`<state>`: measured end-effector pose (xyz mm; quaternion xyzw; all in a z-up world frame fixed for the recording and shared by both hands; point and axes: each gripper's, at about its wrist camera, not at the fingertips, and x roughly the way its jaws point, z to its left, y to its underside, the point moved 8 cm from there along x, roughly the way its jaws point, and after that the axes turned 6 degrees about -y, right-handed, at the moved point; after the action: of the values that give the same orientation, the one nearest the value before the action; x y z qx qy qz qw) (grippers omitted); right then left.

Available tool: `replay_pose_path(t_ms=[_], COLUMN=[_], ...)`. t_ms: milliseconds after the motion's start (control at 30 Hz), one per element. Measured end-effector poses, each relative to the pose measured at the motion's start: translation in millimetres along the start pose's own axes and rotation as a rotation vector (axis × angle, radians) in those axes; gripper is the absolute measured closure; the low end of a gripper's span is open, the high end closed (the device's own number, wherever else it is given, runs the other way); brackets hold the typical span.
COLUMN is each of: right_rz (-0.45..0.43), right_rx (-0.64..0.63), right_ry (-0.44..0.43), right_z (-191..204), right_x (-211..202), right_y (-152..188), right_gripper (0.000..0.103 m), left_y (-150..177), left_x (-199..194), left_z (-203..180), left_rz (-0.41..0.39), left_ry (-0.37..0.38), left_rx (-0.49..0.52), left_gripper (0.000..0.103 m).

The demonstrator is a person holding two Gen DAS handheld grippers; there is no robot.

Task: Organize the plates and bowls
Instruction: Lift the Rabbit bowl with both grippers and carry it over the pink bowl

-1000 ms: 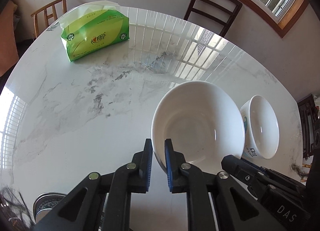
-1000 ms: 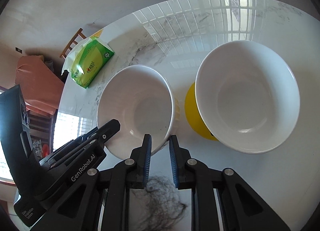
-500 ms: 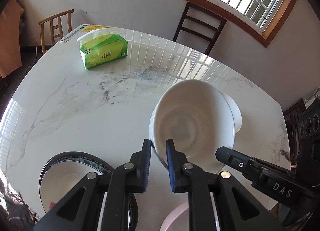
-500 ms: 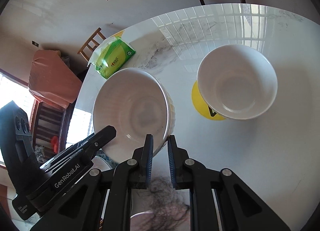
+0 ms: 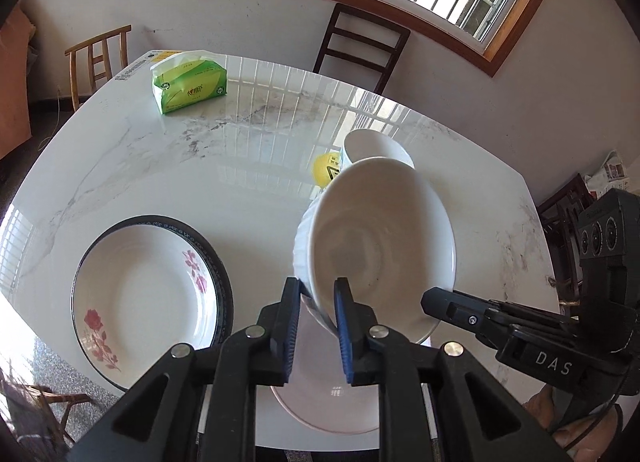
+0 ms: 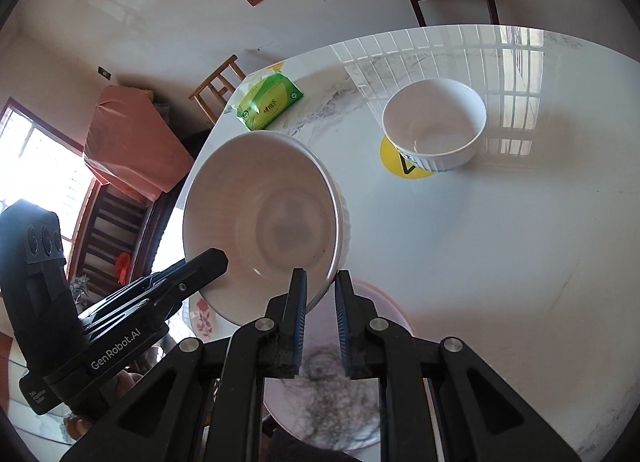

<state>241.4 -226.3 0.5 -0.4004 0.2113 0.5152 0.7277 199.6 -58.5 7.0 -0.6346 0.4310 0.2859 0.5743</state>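
While both tools, left tool [image 5: 316, 312] and right tool [image 6: 320, 302], are clamping its rim, the large white bowl [image 5: 380, 246] is rising off the counter [image 5: 160, 166], leaving the small ribbed bowl [image 6: 434, 130] behind.

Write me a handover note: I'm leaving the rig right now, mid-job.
Left gripper: shut on the big bowl at its rim.
Right gripper: shut on the same rim.
Big bowl: in the air, tilted, above the pink plate.
Small bowl: upright on the yellow sticker, far side.
Flowered plate: flat, to the left.
Done: big bowl lifted; nothing stacked yet.
Left: probably nest the bowls, then stack the plates.
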Motion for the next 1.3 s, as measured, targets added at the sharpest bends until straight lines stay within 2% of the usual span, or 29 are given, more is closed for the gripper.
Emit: replay_pose_path(t_ms=[267,500,1300], right_rz=[0.04,0.068,0.115], right_rx=[-0.018,-0.019,-0.023], right_ry=[0.025,0.05,0.098], right_z=[-6,-15,-30], right_x=[-15,-12,2], right_y=[47,68,85], right_gripper=[0.089,0.089,0.089], left_y=[39,59,76], left_x=[-8,6,31], left_z=[-10,-9,-8], left_rz=[0.019,0.072,0.13], left_ry=[-0.006,0.008,-0.015], left_rx=[0.033,0.018,0.033], left_gripper=[0.084,0.084,0.084])
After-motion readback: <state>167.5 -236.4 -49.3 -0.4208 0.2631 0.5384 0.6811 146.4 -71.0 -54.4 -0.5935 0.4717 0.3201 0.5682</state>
